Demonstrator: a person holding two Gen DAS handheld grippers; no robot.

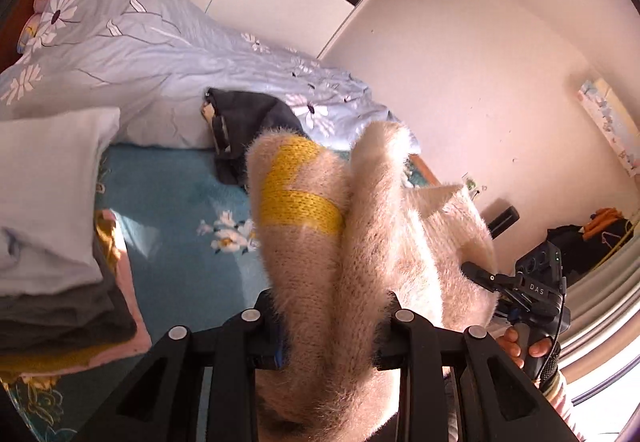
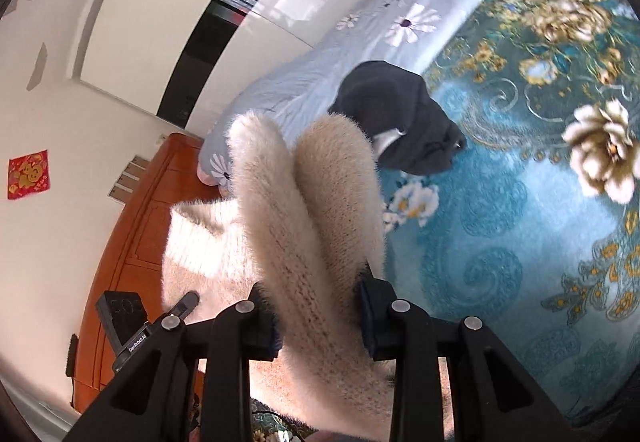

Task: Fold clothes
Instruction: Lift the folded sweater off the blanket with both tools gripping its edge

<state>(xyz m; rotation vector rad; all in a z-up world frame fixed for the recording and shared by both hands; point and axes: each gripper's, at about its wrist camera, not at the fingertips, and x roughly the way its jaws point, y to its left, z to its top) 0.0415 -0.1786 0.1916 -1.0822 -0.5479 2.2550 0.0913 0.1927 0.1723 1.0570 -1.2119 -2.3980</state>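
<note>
- Left gripper [image 1: 332,326]: jaws pinching a thick bunch of a fuzzy cream sweater [image 1: 372,226], cloth filling the gap between the black fingers.
- Right gripper [image 2: 320,316]: jaws likewise clamped on a fold of the same fuzzy cream sweater [image 2: 280,234], pile bulging up between the fingers.
- Sweater raised above the teal floral bedspread [image 1: 180,194], draped forward over both grippers in two rounded humps; a yellow knitted band [image 1: 298,198] across the left hump in the left wrist view.
- In the left wrist view, right gripper [image 1: 486,278] gripping the far side of the sweater, with a hand [image 1: 524,348] wrapped round its handle.
- Dark grey garment [image 2: 404,118] crumpled on the bedspread beyond the sweater, lying against the edge of a pale blue daisy-print duvet [image 2: 360,54].
- Stack of folded clothes [image 1: 52,242] near the left edge of the bedspread in the left wrist view: white piece on top, grey ones beneath, yellow and pink at the bottom.
- Orange wooden bed frame [image 2: 132,226] along the bed's end, below the hanging part of the sweater in the right wrist view.
- Red paper decoration [image 2: 29,174] on the white wall.
</note>
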